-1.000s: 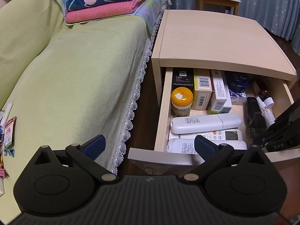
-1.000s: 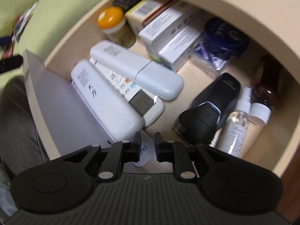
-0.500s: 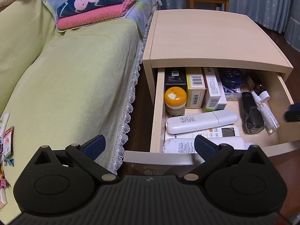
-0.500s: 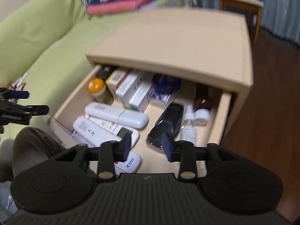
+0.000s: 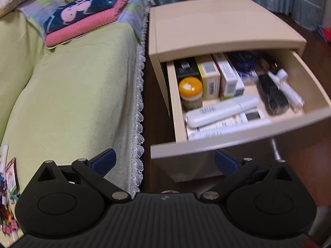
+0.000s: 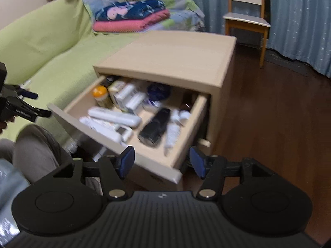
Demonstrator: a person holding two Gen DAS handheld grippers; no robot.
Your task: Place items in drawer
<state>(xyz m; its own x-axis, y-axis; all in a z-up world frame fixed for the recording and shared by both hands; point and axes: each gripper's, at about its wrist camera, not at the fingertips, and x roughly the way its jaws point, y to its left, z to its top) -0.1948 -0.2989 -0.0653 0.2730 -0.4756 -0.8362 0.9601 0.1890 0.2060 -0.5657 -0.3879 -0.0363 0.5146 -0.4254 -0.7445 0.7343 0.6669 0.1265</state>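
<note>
Two claws hang empty in front of the open drawer [image 5: 244,136], both well spread. The left claw [image 5: 164,162] has its blue pads wide apart, hovering low by the drawer's front panel and the lace edge of the green sofa cover [image 5: 78,95]; it grips nothing. The right claw [image 6: 162,162] is likewise parted, its pads either side of the drawer's near corner in view but not touching it as far as I can tell.

Just beyond them the drawer stands pulled out from the pale wooden cabinet [image 6: 175,53], and it is already crowded. Along the front lie three white remote controls [image 5: 222,110], packed side by side. Behind them, at the left, stands a jar with an orange lid [image 5: 190,86], and next to it a row of upright boxes [image 5: 219,76]. To the right lie a black shaver-like device [image 5: 273,95] and a white spray bottle [image 5: 286,87], with a dark blue item [image 6: 159,91] toward the back; blur hides what it is.

Judging by this, most of the placing looks done: the items sit inside and neither claw carries anything. What may remain is a handful of small packets [image 5: 8,177] at the sofa's near edge, beside the left claw, and perhaps pushing the drawer closed. Farther off are folded blankets [image 6: 132,17] and a wooden chair [image 6: 247,20].
</note>
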